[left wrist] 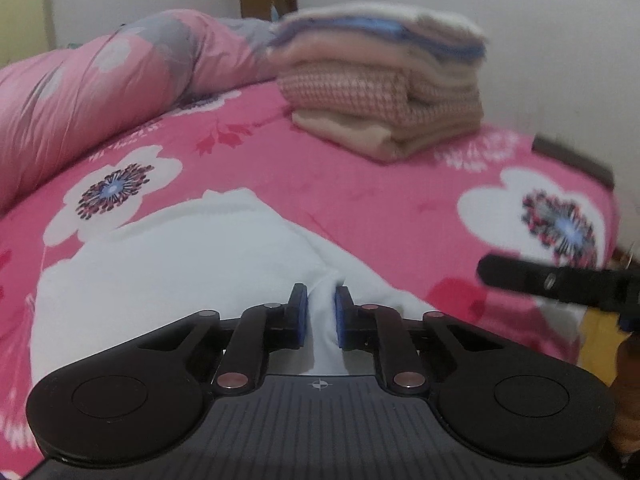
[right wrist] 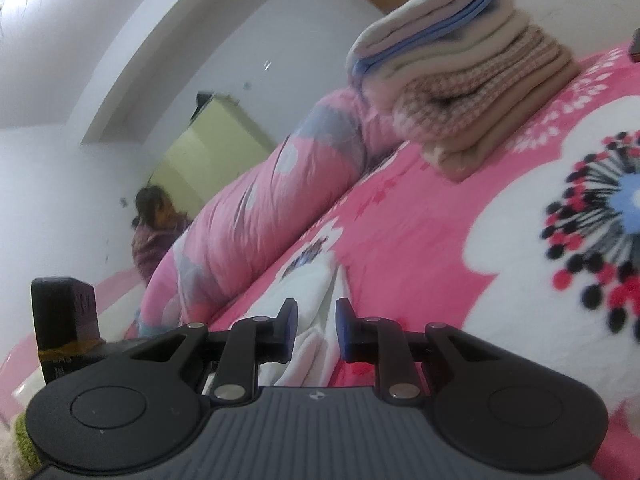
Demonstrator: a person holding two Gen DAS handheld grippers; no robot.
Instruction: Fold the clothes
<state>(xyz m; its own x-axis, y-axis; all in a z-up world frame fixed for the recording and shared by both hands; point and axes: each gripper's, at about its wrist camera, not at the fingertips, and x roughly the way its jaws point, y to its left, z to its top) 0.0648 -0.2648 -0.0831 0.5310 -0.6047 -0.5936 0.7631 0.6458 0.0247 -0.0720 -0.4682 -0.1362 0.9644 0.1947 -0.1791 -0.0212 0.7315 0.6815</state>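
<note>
One garment: white cloth (left wrist: 168, 264) lies spread on the pink flowered bed (left wrist: 380, 208), near its front edge, partly bunched toward the middle.
Left gripper (left wrist: 322, 312): fingers narrow, blue pads pressed on a raised ridge of the white cloth — a pinch that looks meant for lifting or dragging an edge over.
Right gripper (right wrist: 316, 332): fingers narrow, a fold of the same white cloth (right wrist: 316, 312) between them; whether the pads press it or only flank it I cannot tell. In the left wrist view it shows as a dark bar at the right, apart from the left pinch.
Why two holds: likely so both ends of one edge travel together and the fold lands straight.
Stage: judged early — the cloth is not yet a neat rectangle.
Finished pile: folded clothes (left wrist: 380, 80) stacked further back on the bed, well apart, leaving working room.
Surroundings: rolled pink quilt (left wrist: 100, 92) along the far side; a person (right wrist: 154, 232) sits beyond it by the wall.
</note>
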